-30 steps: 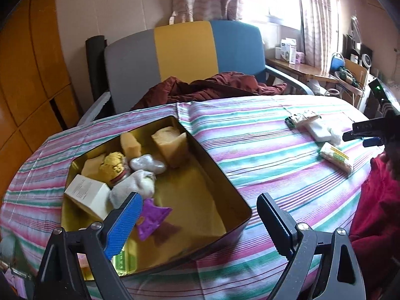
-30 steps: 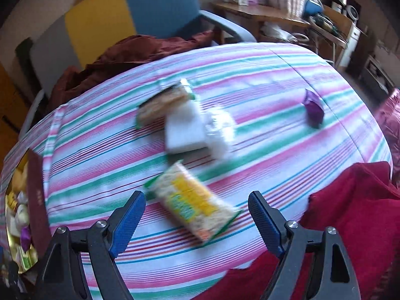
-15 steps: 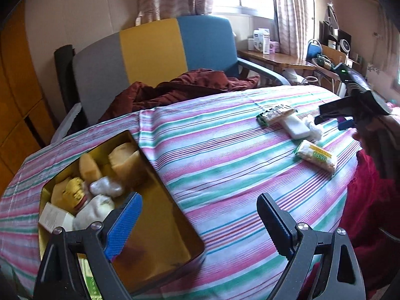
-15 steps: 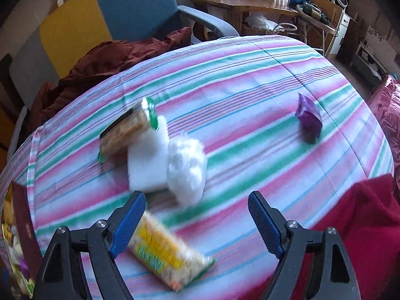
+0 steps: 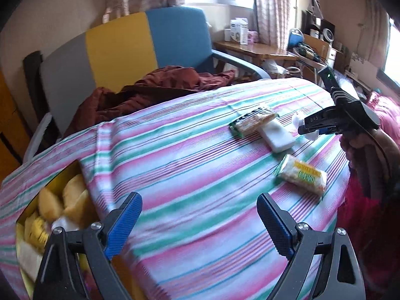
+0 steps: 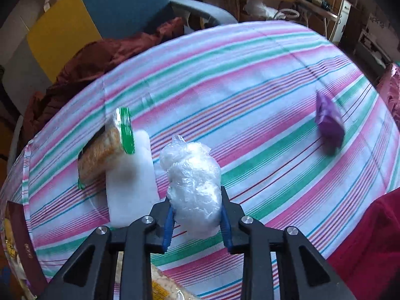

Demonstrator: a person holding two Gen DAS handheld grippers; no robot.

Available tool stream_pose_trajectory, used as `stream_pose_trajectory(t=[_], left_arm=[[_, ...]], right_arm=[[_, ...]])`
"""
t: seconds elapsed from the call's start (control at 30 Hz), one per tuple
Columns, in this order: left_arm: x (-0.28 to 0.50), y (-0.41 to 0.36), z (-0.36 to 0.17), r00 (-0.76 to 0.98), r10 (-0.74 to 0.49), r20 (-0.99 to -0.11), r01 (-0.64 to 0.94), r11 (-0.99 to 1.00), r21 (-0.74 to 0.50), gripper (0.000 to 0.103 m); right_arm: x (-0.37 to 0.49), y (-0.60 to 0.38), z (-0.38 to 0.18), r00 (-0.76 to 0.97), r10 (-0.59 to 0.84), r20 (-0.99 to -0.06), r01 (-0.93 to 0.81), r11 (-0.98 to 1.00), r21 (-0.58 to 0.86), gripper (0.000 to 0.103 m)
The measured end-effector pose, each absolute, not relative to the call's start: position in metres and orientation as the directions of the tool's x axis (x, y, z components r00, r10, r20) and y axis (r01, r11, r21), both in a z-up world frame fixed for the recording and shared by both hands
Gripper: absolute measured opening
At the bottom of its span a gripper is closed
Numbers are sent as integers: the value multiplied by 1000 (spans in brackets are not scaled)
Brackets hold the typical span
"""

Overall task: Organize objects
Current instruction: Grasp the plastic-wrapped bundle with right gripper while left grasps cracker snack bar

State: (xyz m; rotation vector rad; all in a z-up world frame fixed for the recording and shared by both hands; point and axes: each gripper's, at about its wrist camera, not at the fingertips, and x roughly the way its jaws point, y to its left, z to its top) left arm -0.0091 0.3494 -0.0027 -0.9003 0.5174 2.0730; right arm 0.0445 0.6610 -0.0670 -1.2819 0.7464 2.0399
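My right gripper [image 6: 196,197] is shut on a clear-plastic-wrapped white bundle [image 6: 192,172] on the striped tablecloth [image 6: 250,80]. Beside the bundle lie a white block [image 6: 130,175] and a green-edged cracker pack [image 6: 105,152]. A purple packet [image 6: 328,120] sits apart at the right. In the left wrist view my left gripper [image 5: 198,200] hangs open and holds nothing above the cloth. The gold tin [image 5: 62,172], with several items inside, is at its lower left. The right gripper [image 5: 310,127] shows there over the bundle, near the white block [image 5: 276,137] and a yellow-labelled packet [image 5: 302,176].
A grey, yellow and blue armchair [image 5: 125,47] with dark red clothing [image 5: 155,87] stands behind the table. Red fabric [image 6: 370,237] lies at the near right edge. A person's hand [image 5: 362,147] holds the right gripper. A cluttered desk [image 5: 252,47] stands at the back right.
My right gripper moved forward past the yellow-labelled packet and closed on the plastic-wrapped bundle. My left gripper swung right, so the tin slid to the lower left of its view.
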Motion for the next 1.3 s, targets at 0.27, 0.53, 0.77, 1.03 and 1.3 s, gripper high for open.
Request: stream_pose_trajectory(t=[0.27, 0.53, 0.77, 1.03, 1.3], left_arm=[[-37, 417, -13, -322, 541, -777, -867, -499, 12, 94], [-61, 485, -36, -275, 556, -784, -928, -367, 65, 94], [-72, 533, -59, -224, 568, -792, -964, -249, 94, 94], [-79, 574, -77, -150, 591, -793, -986, -146, 78, 94], [-92, 588, -85, 30, 592, -805, -985, -121, -126, 68]], right_arm=[[46, 658, -61, -340, 228, -912, -733, -672, 105, 29], [47, 668, -75, -283, 185, -941, -756, -648, 99, 32], [53, 671, -75, -291, 145, -945, -767, -626, 140, 42], [51, 674, -78, -283, 139, -949, -772, -620, 139, 45], [51, 675, -82, -269, 152, -951, -771, -626, 118, 44]])
